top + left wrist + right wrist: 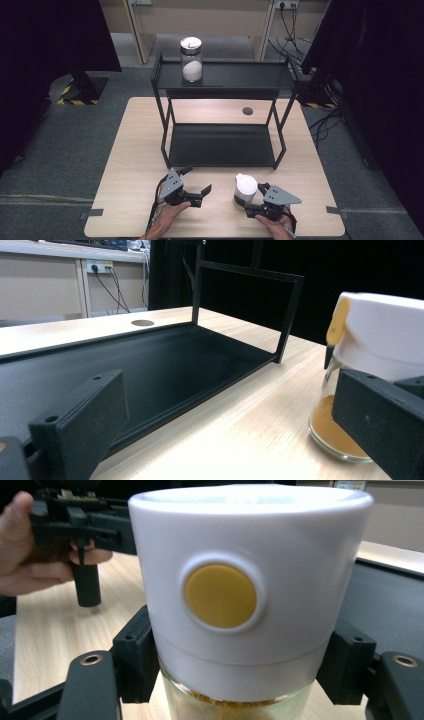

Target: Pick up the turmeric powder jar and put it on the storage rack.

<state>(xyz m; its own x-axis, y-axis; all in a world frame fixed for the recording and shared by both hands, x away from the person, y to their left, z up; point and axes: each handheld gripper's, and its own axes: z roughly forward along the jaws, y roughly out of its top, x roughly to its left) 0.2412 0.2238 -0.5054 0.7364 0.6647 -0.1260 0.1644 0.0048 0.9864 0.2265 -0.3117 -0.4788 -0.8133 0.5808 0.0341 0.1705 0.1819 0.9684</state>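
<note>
A glass jar with a white lid [245,185] and orange powder in its bottom stands at the front right of the wooden table. My right gripper [250,200] is shut on it. In the right gripper view both pads [135,660] press the jar [245,580] just under the lid, whose yellow round button faces the camera. My left gripper [196,180] stands open at the front left with nothing between its jaws. In the left gripper view the jar [375,335] is beyond my right-hand jaw, and my left gripper [230,440] looks along the black rack's lower shelf [165,365].
A black two-tier rack [222,145] fills the middle of the table. On the left of its top shelf [240,75] stands a glass jar of white powder [191,59] with a metal lid. A round cable hole [247,111] lies behind the rack.
</note>
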